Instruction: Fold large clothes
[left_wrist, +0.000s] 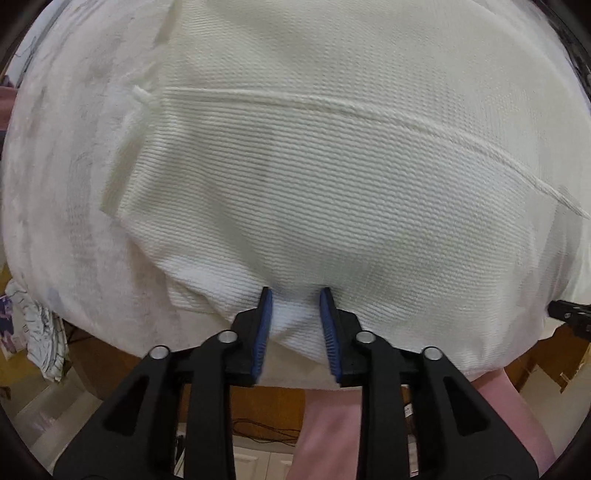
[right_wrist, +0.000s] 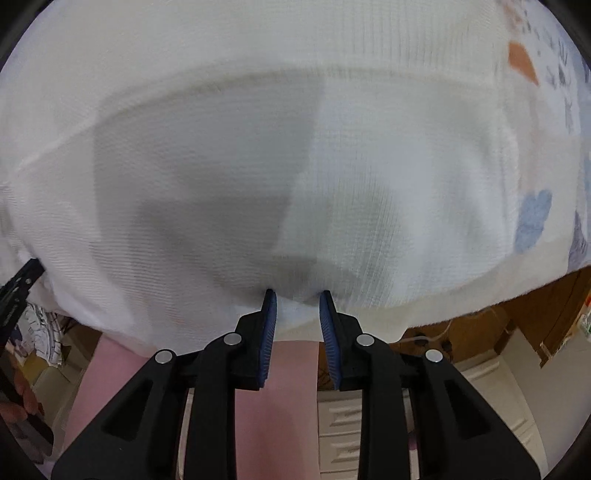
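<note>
A white waffle-knit garment (left_wrist: 314, 166) lies folded in layers on a white covered table (left_wrist: 66, 184), with a seam running across it. My left gripper (left_wrist: 296, 291) points down at the garment's near edge. Its blue pads stand apart and a bunched fold of cloth sits between them without being pinched. In the right wrist view the same garment (right_wrist: 332, 166) is blurred and hangs slightly over the table edge. My right gripper (right_wrist: 296, 293) straddles its hem, pads apart, the cloth loose between them. Each gripper shows at the edge of the other's view.
A sheet printed with blue and orange shapes (right_wrist: 535, 218) lies right of the garment. A person's pink trouser legs (right_wrist: 277, 406) stand below the table edge. Crumpled patterned clothes (left_wrist: 44, 332) lie at the lower left. White drawers (right_wrist: 351, 424) and wooden furniture (right_wrist: 554, 314) stand beneath.
</note>
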